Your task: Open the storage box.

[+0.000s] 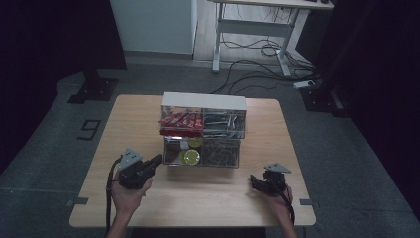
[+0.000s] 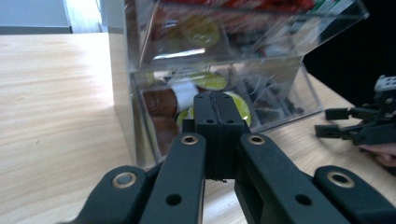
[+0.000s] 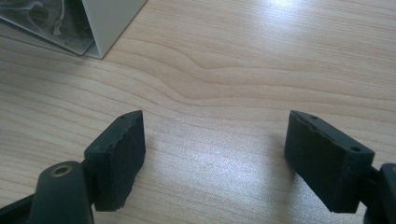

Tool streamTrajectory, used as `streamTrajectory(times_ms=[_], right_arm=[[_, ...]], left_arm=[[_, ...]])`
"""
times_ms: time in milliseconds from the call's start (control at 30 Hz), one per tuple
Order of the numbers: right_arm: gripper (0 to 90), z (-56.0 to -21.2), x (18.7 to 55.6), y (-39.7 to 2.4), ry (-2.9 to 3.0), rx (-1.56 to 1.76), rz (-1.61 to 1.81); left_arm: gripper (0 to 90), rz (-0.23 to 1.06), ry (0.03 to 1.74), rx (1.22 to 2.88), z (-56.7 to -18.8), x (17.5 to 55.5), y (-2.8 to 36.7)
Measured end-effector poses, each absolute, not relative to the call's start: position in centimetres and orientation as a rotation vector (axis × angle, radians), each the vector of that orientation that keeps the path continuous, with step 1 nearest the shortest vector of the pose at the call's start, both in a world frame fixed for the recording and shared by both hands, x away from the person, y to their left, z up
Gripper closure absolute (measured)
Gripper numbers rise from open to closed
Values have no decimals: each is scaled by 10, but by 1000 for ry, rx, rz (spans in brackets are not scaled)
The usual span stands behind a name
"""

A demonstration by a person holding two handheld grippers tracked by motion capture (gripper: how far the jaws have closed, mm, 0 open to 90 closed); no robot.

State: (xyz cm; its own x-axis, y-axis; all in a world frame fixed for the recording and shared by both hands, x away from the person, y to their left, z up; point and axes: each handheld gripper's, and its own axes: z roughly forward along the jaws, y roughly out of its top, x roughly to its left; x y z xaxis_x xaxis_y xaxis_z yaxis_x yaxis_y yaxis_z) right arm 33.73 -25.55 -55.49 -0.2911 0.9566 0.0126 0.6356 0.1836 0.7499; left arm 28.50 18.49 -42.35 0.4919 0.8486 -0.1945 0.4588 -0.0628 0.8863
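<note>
The left gripper [image 1: 157, 161] is held with its jaws pressed together, nothing between them, its tip just at the front left corner of the clear drawer box [image 1: 203, 130]. The box is seen at the middle of the table [image 1: 99, 144], and its lower drawer [image 2: 224, 100] is seen pulled out a little, with yellow-lidded cups [image 2: 236, 105] and brown pods inside. Red packets [image 1: 181, 121] are stacked in the upper left compartment. The right gripper [image 1: 254, 182] is held low over bare wood, well apart from the box, its jaws spread wide and empty.
</note>
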Motion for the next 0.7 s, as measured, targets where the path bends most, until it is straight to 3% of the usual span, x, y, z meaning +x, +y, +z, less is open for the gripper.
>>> streamTrajectory(times_ms=[700], right_arm=[[208, -555, 337, -256, 2000, 1491, 914]], left_arm=[[900, 420, 1048, 1700, -389, 296, 166]])
